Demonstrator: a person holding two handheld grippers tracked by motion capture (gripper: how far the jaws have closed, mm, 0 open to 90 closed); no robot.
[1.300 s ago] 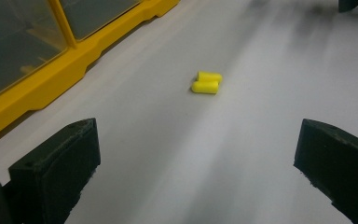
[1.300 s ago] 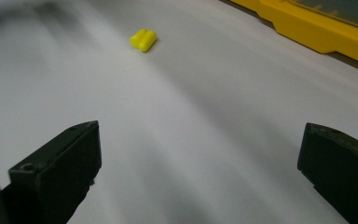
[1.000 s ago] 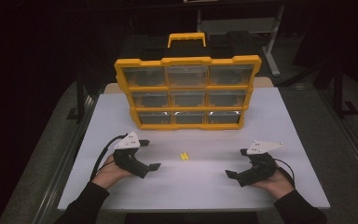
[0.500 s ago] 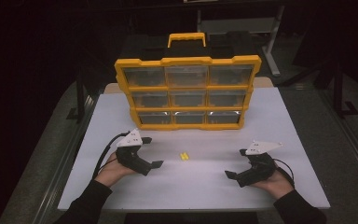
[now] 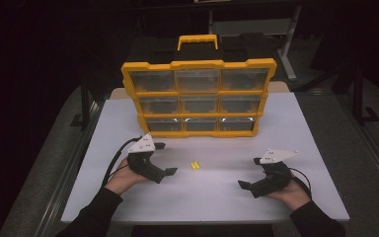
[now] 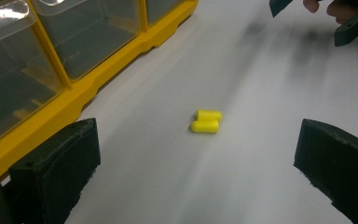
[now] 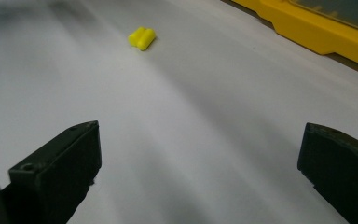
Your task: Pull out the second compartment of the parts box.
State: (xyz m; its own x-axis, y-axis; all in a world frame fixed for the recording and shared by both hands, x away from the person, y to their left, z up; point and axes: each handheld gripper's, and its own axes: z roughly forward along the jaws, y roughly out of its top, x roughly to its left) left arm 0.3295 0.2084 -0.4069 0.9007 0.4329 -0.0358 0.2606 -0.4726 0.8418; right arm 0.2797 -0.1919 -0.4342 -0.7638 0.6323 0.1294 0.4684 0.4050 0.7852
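There, two stubby yellow cylinders [image 6: 207, 121]

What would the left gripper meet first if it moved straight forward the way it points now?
Most likely the two yellow earplugs, lying side by side on the white table ahead of the open left gripper; nothing lies between, though depth is hard to judge.

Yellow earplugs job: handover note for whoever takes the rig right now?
Left gripper: open, empty, low over the table, jaws aimed at the earplugs.
Right gripper: open, empty, farther from them.
Yellow earplugs: two, side by side and touching, on the table between the grippers, in front of the yellow drawer organizer.
Done: nothing picked up, all drawers look shut.
Left: probably grasp the earplugs with the left gripper, the nearer one.
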